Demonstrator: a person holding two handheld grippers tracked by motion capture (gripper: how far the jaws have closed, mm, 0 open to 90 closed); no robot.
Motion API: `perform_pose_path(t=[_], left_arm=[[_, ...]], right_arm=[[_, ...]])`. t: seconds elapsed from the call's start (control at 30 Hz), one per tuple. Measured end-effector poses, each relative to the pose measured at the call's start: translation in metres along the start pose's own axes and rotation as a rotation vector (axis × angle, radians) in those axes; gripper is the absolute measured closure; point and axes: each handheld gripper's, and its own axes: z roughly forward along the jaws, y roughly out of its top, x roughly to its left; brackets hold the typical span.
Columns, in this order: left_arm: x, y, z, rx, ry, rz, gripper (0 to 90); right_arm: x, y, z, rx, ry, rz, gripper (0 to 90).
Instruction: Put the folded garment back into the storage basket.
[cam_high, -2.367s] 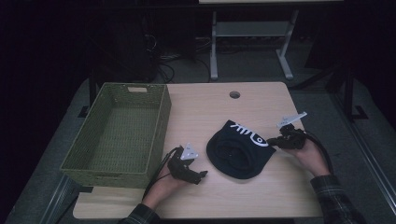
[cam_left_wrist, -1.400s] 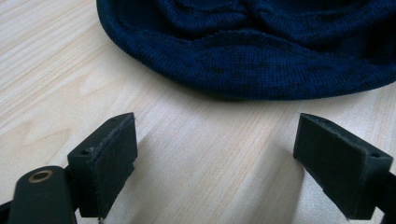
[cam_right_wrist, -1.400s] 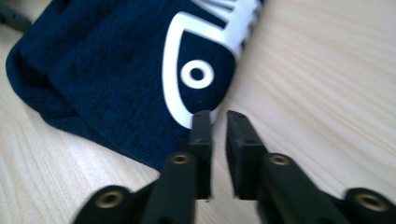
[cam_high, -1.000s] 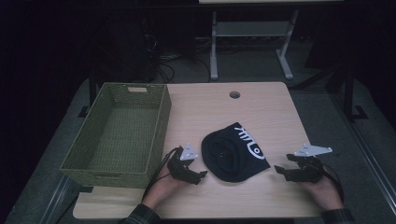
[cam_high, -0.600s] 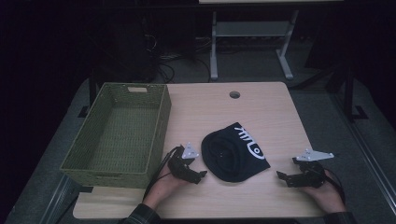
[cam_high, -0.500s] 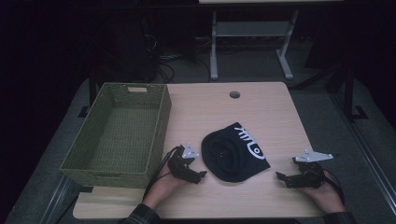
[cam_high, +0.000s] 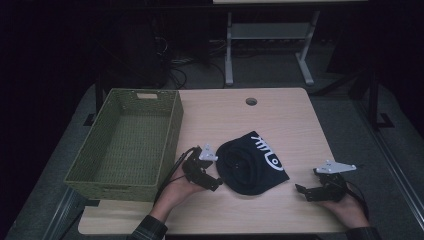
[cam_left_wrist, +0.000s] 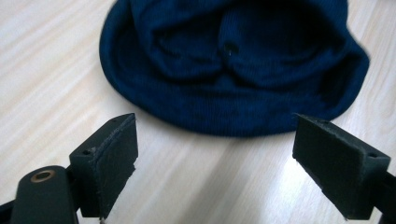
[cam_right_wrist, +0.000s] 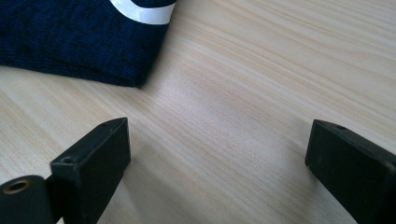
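Note:
A dark navy knit hat with a white print lies crumpled on the wooden table. My left gripper is just left of the hat and open. In the left gripper view the hat lies just beyond the bare gap of the left gripper. My right gripper rests open near the table's front right, apart from the hat. Its jaws have just been opening, with nothing between them. In the right gripper view, bare wood spans the right gripper, and a hat corner lies at the upper left.
A green woven basket stands empty on the table's left side, close behind my left hand. A round cable hole sits near the far edge. Beyond the table is a dark floor with a white metal stand.
The right gripper has left the hat's right edge and drawn back to the front right of the table. The hat now lies more bunched. The left gripper has lifted slightly.

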Motion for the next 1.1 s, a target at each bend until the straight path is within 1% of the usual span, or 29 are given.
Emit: perform_pose_path(t=[0.1,0.2,0.23,0.3,0.33,0.5,0.6,0.7,0.73,0.9,0.93,1.0,1.07,1.1], left_arm=[[0.001,0.012,-0.001,0.010,-0.018,0.011,13.7],[0.002,0.024,0.001,0.027,-0.024,0.033,13.8],[0.002,0.027,0.002,0.030,-0.028,0.035,14.0],[0.002,0.035,0.006,0.049,-0.039,0.042,14.2],[0.002,0.037,0.008,0.057,-0.042,0.040,14.2],[0.000,0.049,0.024,0.098,-0.059,0.063,14.3],[-0.003,0.056,0.035,0.129,-0.066,0.086,14.3],[-0.005,0.059,0.044,0.143,-0.076,0.093,15.8],[-0.006,0.060,0.049,0.160,-0.080,0.097,15.9],[-0.005,0.060,0.062,0.194,-0.074,0.104,16.0],[-0.006,0.059,0.066,0.197,-0.073,0.098,16.0],[-0.004,0.058,0.070,0.218,-0.067,0.110,16.0],[-0.005,0.056,0.075,0.230,-0.067,0.104,16.2],[-0.005,0.056,0.077,0.243,-0.068,0.111,16.2]], right_arm=[[0.000,0.000,0.000,0.000,0.000,0.000,6.3],[0.000,0.000,0.000,0.000,0.000,0.000,6.3],[0.000,0.000,0.000,0.000,0.000,0.000,6.3],[0.000,0.000,0.000,0.000,0.000,0.000,6.3],[0.000,0.000,0.000,0.000,0.000,0.000,6.3],[0.000,0.000,0.000,0.000,-0.001,0.001,6.4],[0.000,0.000,0.000,0.000,-0.002,0.002,6.4],[0.000,0.000,0.000,0.000,-0.002,0.002,6.3],[0.000,0.000,0.000,-0.001,-0.002,0.001,6.4],[0.000,0.000,0.000,0.000,-0.002,0.001,6.4],[0.000,0.000,0.000,0.000,-0.002,0.001,6.4],[0.000,0.000,0.000,0.000,-0.002,0.001,6.4],[0.000,0.000,0.000,0.000,-0.002,0.001,6.4],[0.000,0.000,0.000,0.000,-0.002,0.001,6.3]])
